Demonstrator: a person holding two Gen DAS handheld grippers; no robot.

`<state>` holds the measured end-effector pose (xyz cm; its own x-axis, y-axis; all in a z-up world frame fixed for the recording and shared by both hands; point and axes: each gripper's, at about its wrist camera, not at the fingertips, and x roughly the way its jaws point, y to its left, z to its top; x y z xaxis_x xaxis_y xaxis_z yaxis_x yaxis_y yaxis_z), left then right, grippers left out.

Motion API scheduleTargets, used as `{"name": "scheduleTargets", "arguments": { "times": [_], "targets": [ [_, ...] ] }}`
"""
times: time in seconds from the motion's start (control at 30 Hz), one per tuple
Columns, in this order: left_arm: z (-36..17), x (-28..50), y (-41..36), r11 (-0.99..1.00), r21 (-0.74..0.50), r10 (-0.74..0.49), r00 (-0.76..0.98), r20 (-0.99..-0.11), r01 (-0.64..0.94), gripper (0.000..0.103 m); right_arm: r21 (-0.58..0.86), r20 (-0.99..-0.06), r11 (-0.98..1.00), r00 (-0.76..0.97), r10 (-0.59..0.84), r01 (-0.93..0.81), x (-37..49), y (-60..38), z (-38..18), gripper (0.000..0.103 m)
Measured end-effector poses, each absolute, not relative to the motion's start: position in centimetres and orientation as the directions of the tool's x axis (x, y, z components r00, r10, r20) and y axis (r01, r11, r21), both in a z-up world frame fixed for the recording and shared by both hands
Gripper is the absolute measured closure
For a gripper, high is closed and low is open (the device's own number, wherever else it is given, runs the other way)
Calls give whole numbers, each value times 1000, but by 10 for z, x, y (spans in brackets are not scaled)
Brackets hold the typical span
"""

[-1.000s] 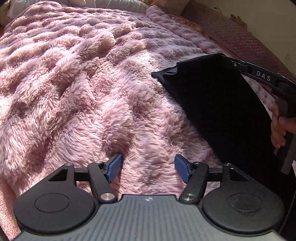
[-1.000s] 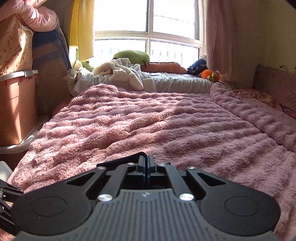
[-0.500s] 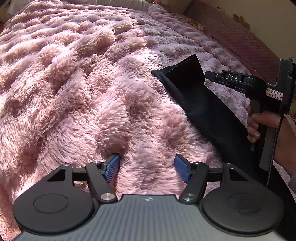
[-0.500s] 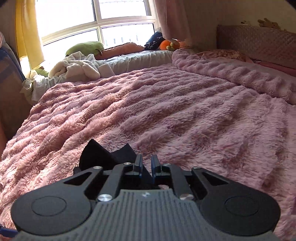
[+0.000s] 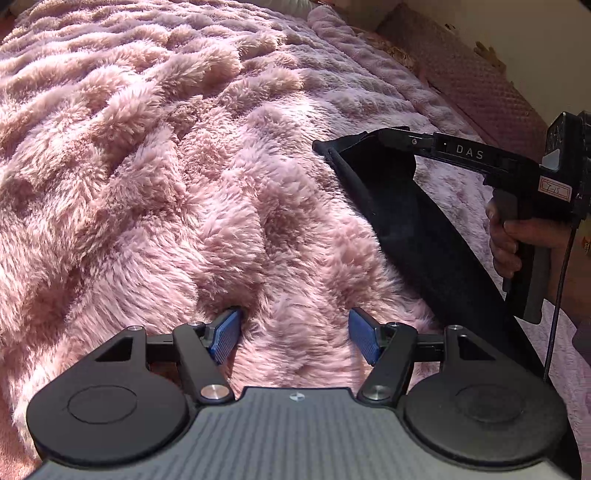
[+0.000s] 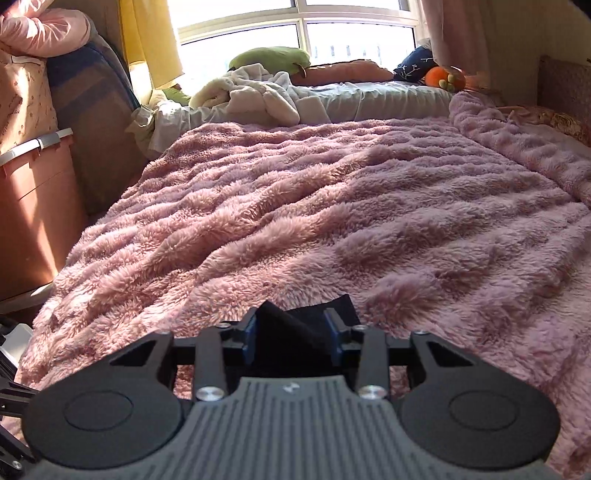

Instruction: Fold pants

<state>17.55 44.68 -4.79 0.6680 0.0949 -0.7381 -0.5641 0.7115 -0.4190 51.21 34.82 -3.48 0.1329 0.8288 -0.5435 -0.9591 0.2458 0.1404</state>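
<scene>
In the left wrist view, your left gripper [image 5: 293, 334] sits low over the shaggy pink plush blanket [image 5: 155, 177] with its blue-padded fingers [image 5: 225, 334] spread wide and nothing between them; the pile of the blanket rises into the gap. To the right, the black fabric pants [image 5: 417, 229] lie as a long dark band across the blanket, running toward the lower right, where the gripper body and the frame edge cut them off. Your right gripper [image 5: 388, 134] reaches in from the right, its tip at the raised far edge of the pants. Your right hand [image 5: 506, 236] wraps the handle, partly hidden behind it. From this side you cannot make out the finger gap.

In the right wrist view, the right gripper [image 6: 291, 334] shows its fingers partly apart, with a peaked fold of the black pants [image 6: 291, 332] standing between them. Whether the pads press the cloth you cannot tell; the fabric fills the gap and hides the contact. Beyond, the pink blanket [image 6: 332, 221] extends to a sunlit window [image 6: 295, 33], with a heap of white bedding [image 6: 255, 92] below it. A brown plastic storage bin [image 6: 33, 206] stands at the left edge, partly cropped.
</scene>
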Motion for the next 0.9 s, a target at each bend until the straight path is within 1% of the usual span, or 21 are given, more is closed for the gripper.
{"name": "scheduleTargets", "arguments": {
  "times": [0.03, 0.07, 0.1, 0.2, 0.27, 0.3, 0.37, 0.43, 0.47, 0.5, 0.53, 0.57, 0.6, 0.63, 0.7, 0.73, 0.77, 0.83, 0.9],
  "targets": [
    [-49, 177, 448, 707, -425, 90, 668, -738, -565, 28, 136, -543, 244, 134, 829, -960, 515, 350, -35, 103],
    [-49, 178, 449, 703, -431, 87, 669, -738, -566, 27, 170, -531, 233, 110, 840, -958, 520, 349, -34, 103],
    [-50, 179, 449, 699, -436, 85, 671, -736, -567, 27, 222, -505, 220, 81, 859, -950, 525, 348, -32, 103],
    [-50, 182, 449, 696, -436, 89, 671, -736, -571, 25, 305, -422, 194, 50, 905, -932, 536, 344, -21, 103],
    [-50, 184, 445, 708, -415, 104, 665, -739, -572, 25, 327, -410, 205, 57, 910, -922, 545, 348, -19, 103],
    [-50, 186, 443, 718, -398, 115, 661, -741, -571, 25, 328, -422, 235, 80, 903, -915, 551, 352, -22, 103],
    [-50, 189, 439, 734, -371, 131, 655, -744, -568, 24, 309, -488, 294, 115, 865, -904, 558, 366, -36, 103],
    [-51, 192, 437, 739, -360, 138, 651, -746, -569, 24, 245, -575, 357, 161, 802, -902, 556, 381, -52, 103],
    [-51, 193, 436, 740, -355, 142, 649, -747, -571, 23, 189, -623, 398, 203, 755, -898, 554, 387, -60, 100],
    [-51, 194, 435, 742, -350, 147, 648, -747, -572, 23, 140, -646, 438, 253, 720, -888, 552, 390, -65, 95],
    [-51, 194, 434, 745, -345, 150, 648, -747, -571, 23, 131, -637, 470, 290, 715, -873, 552, 387, -67, 84],
    [-51, 194, 434, 747, -342, 152, 648, -747, -570, 23, 130, -619, 504, 327, 714, -854, 551, 382, -64, 76],
    [-51, 193, 434, 747, -344, 151, 649, -746, -569, 23, 108, -595, 553, 392, 702, -826, 549, 376, -60, 57],
    [-51, 193, 435, 745, -348, 149, 651, -744, -569, 23, 85, -568, 592, 449, 690, -801, 547, 370, -54, 46],
    [-50, 192, 437, 730, -362, 148, 651, -744, -579, 24, 58, -530, 617, 500, 685, -785, 539, 355, -41, 46],
    [-50, 193, 440, 719, -375, 145, 654, -743, -585, 24, 59, -517, 604, 493, 700, -795, 532, 348, -35, 49],
    [-50, 193, 443, 702, -394, 137, 656, -742, -593, 24, 64, -509, 588, 480, 714, -806, 527, 342, -32, 50],
    [-47, 195, 455, 653, -447, 116, 664, -739, -612, 26, 83, -504, 541, 433, 747, -837, 509, 333, -24, 58],
    [-44, 197, 465, 620, -479, 111, 674, -730, -621, 27, 96, -511, 484, 375, 773, -870, 486, 332, -21, 60]
  ]
}}
